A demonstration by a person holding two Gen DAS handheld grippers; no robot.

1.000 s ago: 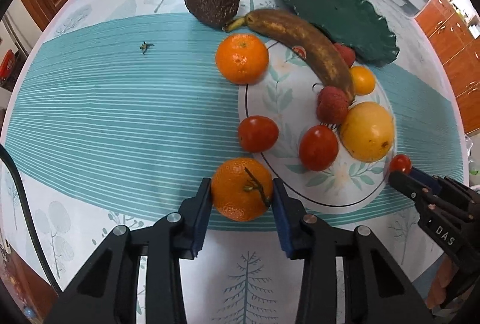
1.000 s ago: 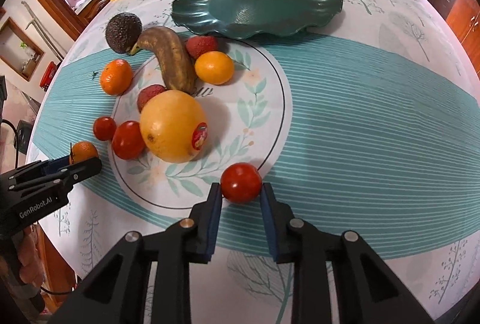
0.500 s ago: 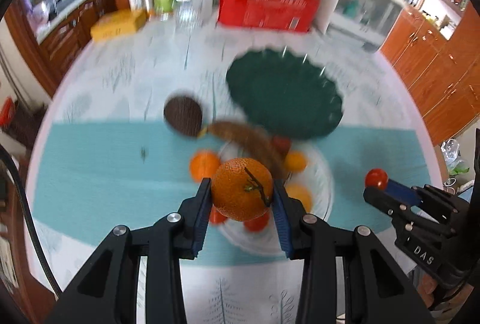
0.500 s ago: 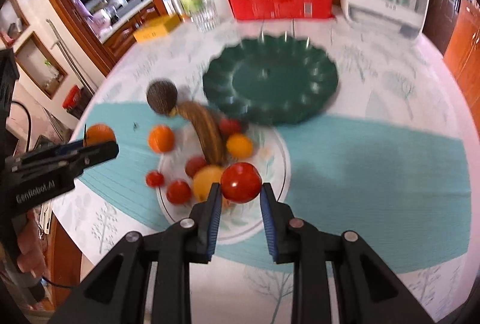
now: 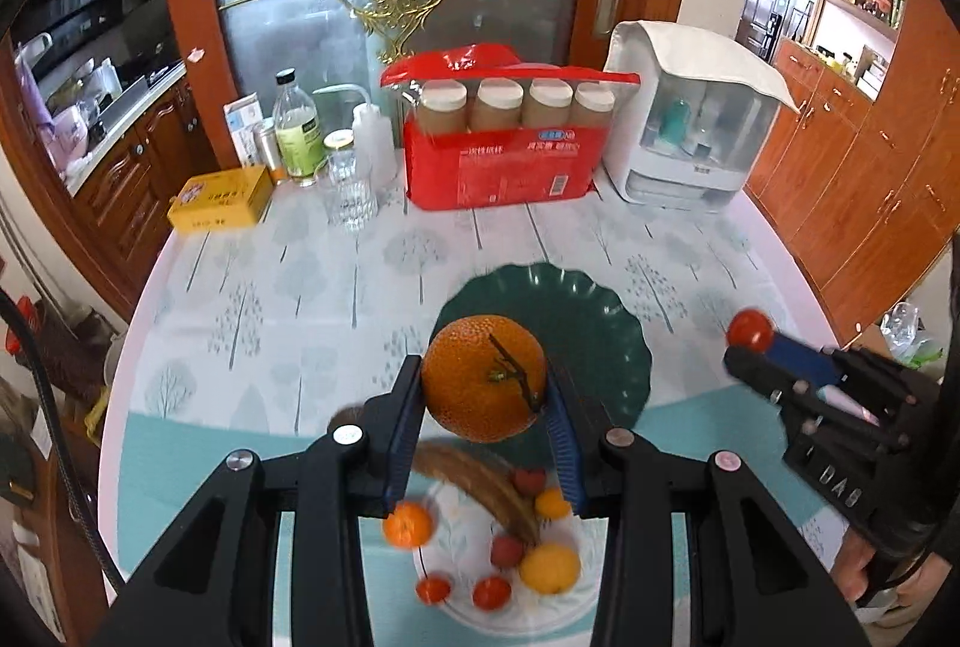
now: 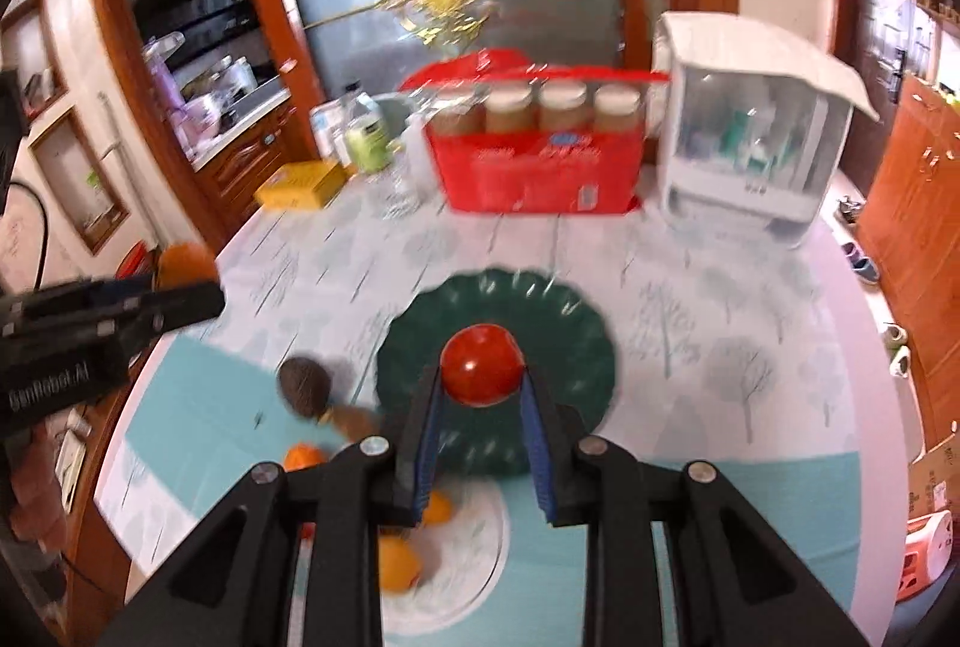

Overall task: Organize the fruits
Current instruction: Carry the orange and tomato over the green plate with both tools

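The worktop [image 5: 252, 287] fills the centre of your left wrist view. The green scalloped plate [image 5: 600, 311] sits mid-frame, empty. The white floral plate [image 5: 468, 611] lies at the lower centre with a banana [image 5: 480, 485] and small fruits. Your left tongs [image 5: 483, 410] clamp a stemmed tangerine [image 5: 480, 377], framed over the green plate. Your right tongs [image 6: 480, 395] are pinched on a cherry tomato [image 6: 482, 364] at mid-frame.

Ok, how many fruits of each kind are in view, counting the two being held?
Mandarins: 2
Tomatoes: 3
Banana: 1
Avocado: 1
Red lychee-like fruits: 2
Small orange citrus: 1
Large yellow citrus: 1
Total: 11
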